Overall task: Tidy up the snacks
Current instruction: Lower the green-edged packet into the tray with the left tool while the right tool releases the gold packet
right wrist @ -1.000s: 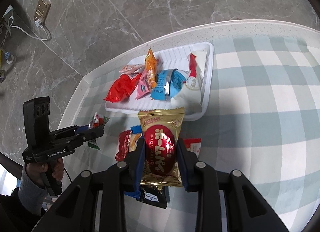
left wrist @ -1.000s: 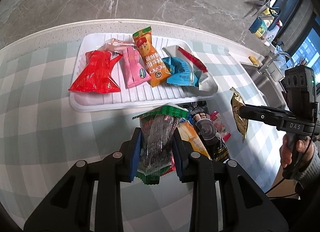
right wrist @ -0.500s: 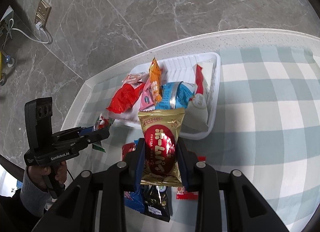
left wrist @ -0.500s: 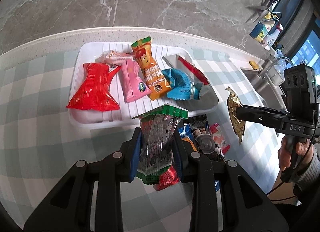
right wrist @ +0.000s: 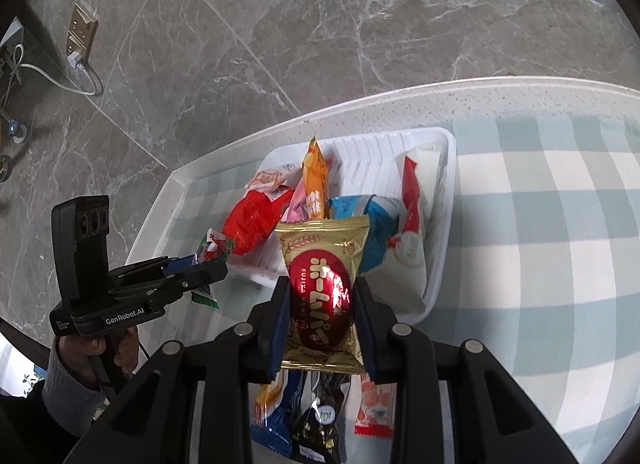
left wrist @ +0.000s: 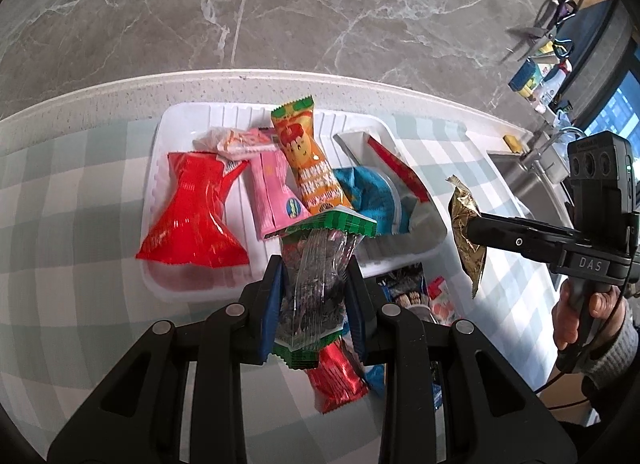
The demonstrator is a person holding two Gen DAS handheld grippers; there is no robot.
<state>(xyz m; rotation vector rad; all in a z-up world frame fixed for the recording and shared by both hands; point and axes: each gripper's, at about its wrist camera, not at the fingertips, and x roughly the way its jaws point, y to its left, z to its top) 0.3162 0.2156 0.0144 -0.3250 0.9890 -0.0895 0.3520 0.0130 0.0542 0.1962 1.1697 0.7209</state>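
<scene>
Snacks fill the white tray [left wrist: 160, 167]; in the left wrist view, the left claw [left wrist: 314, 300] pinches a clear green-edged packet [left wrist: 316, 280] over its near edge. Right wrist view: the right claw [right wrist: 320, 316] clamps a gold-and-red packet [right wrist: 322, 288] above the tray's near rim.

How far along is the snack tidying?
Roughly midway. Six packets lie in the white tray. The left gripper holds a clear green-edged packet, the right gripper a gold packet. Several loose packets remain on the tablecloth.
</scene>
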